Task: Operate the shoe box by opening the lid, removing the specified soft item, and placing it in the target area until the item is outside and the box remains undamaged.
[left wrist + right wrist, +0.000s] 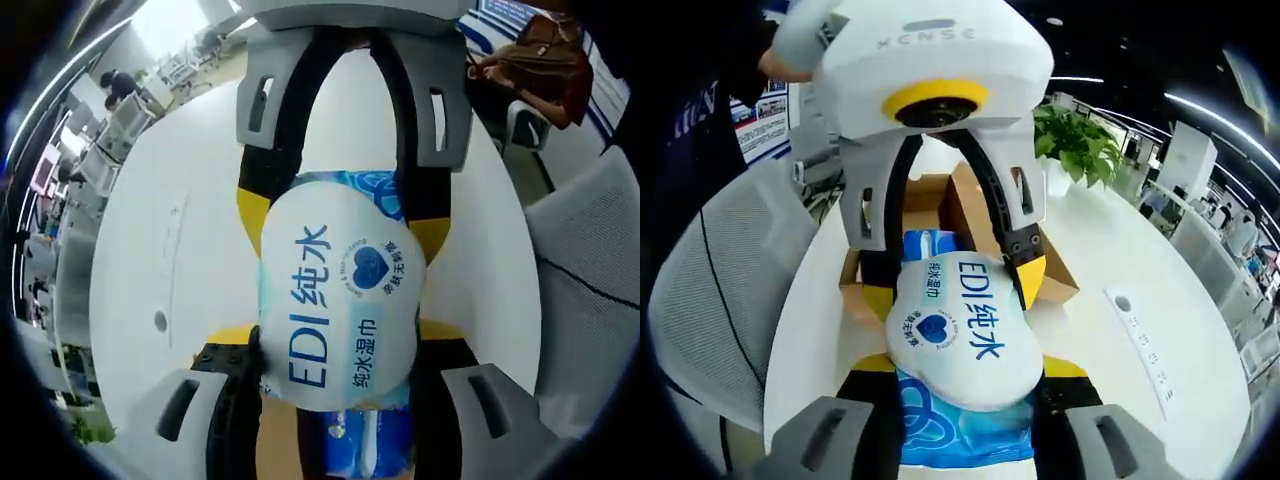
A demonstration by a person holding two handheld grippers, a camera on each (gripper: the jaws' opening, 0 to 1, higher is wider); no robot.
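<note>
A soft pack of wet wipes (pixel 335 300), white-topped with blue print, hangs in the air between both grippers. My left gripper (pixel 338 335) rises from the bottom of the left gripper view, its yellow-tipped jaws pressed on the pack's sides. My right gripper (pixel 342 215) comes in from the top and clamps the pack's far end. In the right gripper view the wipes pack (pixel 960 335) lies between my right gripper (pixel 968 365), with the left gripper (pixel 953 290) gripping from above. Behind it the open cardboard shoe box (pixel 1060 282) stands on the white table (pixel 1120 250).
A grey mesh chair (pixel 710 290) stands close to the table edge. A potted plant (pixel 1075 145) sits beyond the box. A small round port (pixel 1125 303) is set in the tabletop. A person (pixel 540 60) sits past the table; office desks (pixel 110 130) lie beyond.
</note>
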